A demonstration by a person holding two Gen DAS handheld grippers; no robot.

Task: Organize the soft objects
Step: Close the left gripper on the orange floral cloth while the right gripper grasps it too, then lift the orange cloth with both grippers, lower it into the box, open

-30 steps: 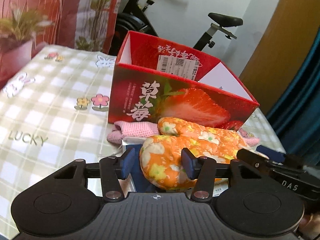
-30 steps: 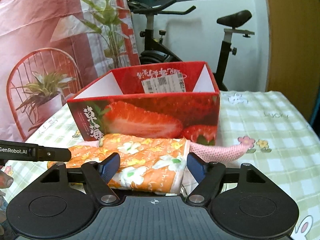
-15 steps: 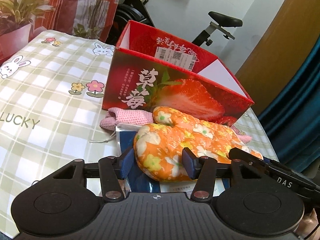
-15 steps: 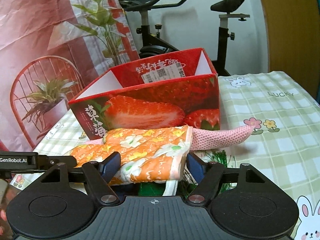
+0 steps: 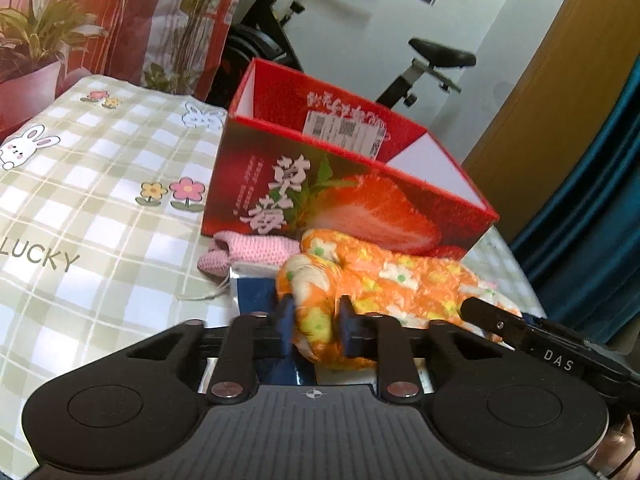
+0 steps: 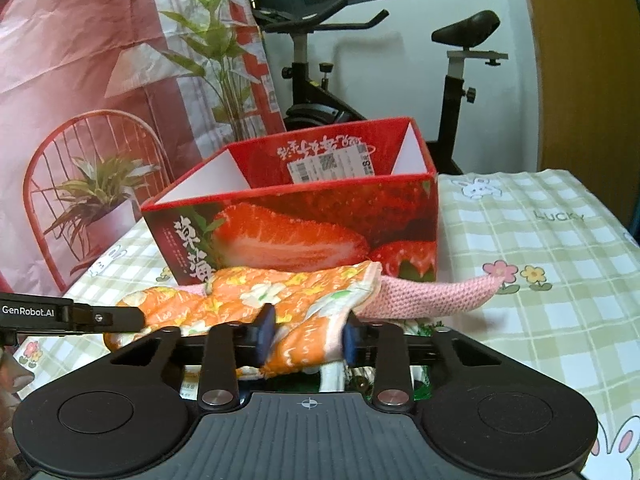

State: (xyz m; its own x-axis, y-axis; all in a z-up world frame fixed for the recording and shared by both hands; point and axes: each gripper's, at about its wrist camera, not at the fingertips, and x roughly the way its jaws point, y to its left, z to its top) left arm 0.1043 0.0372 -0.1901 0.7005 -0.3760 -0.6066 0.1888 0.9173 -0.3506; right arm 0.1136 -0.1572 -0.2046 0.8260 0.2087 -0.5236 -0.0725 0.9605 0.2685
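Behind the table stand an exercise bike (image 6: 400, 80) and a red printed backdrop (image 6: 100, 60) showing a chair and plants; the checked tablecloth (image 5: 80, 208) with bunnies, flowers and the word LUCKY covers the work surface. On it sits the open strawberry box (image 5: 340, 200), and just in front of its near wall lies the orange floral oven mitt (image 5: 384, 276), stretched sideways over a pink knitted piece (image 6: 432, 296) and some flat packets underneath. A second ago both grippers straddled the mitt with their jaws wide; half a second ago they were still apart. Now the left gripper (image 5: 316, 324) has pinched its jaws onto the rounded fingertip end of the mitt, bunching the fabric between the blue pads, and the right gripper (image 6: 306, 334) has clamped its jaws on the cuff end, where the cloth folds up between them. So the grasp looks complete at both ends, and the mitt is probably ready to be lifted and carried over the box wall. The pink piece lies in contact with the mitt at the cuff and pokes out on both sides, so it may drag along on the lift; whether either gripper has caught it too I cannot tell.
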